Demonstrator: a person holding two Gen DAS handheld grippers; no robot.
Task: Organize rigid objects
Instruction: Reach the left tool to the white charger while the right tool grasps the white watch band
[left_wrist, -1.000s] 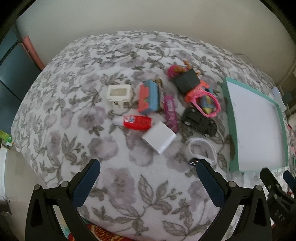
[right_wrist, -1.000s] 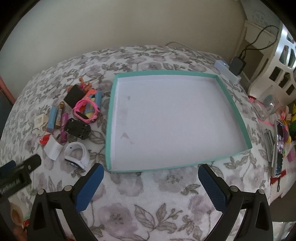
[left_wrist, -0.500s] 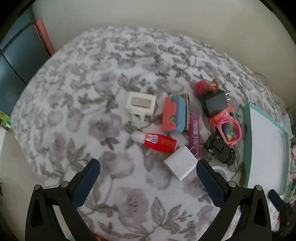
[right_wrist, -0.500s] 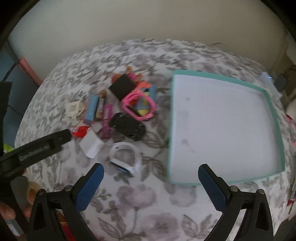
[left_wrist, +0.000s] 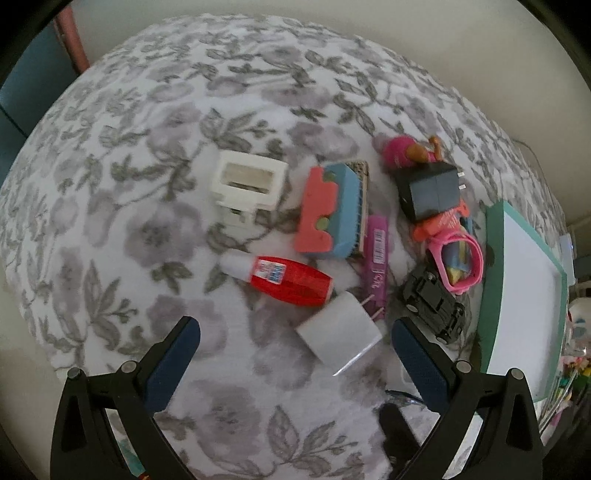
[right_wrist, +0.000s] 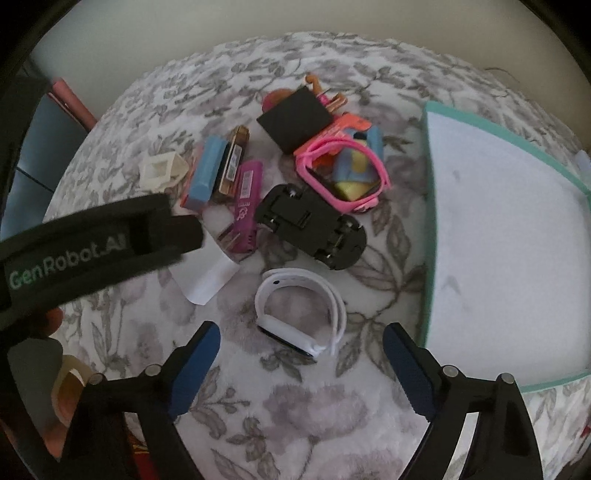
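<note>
Right gripper (right_wrist: 299, 350): closer to white watch band (right_wrist: 303, 314) now — jaws just narrowed a bit, holding nothing
Left gripper (left_wrist: 295, 343): wide, holding nothing
Tray (right_wrist: 428, 258): nothing inside — sorting not started

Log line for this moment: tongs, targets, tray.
left tongs: open, over white charger | right tongs: open, just been closing, astride white smartwatch, no contact | teal tray: empty

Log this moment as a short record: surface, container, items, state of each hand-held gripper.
surface: floral bedspread
container: teal-rimmed tray, nothing inside it
items: white smartwatch, black toy car, red glue bottle, white charger
left hand-held gripper: open, holding nothing
right hand-held gripper: open, jaws just closing, above the smartwatch
</note>
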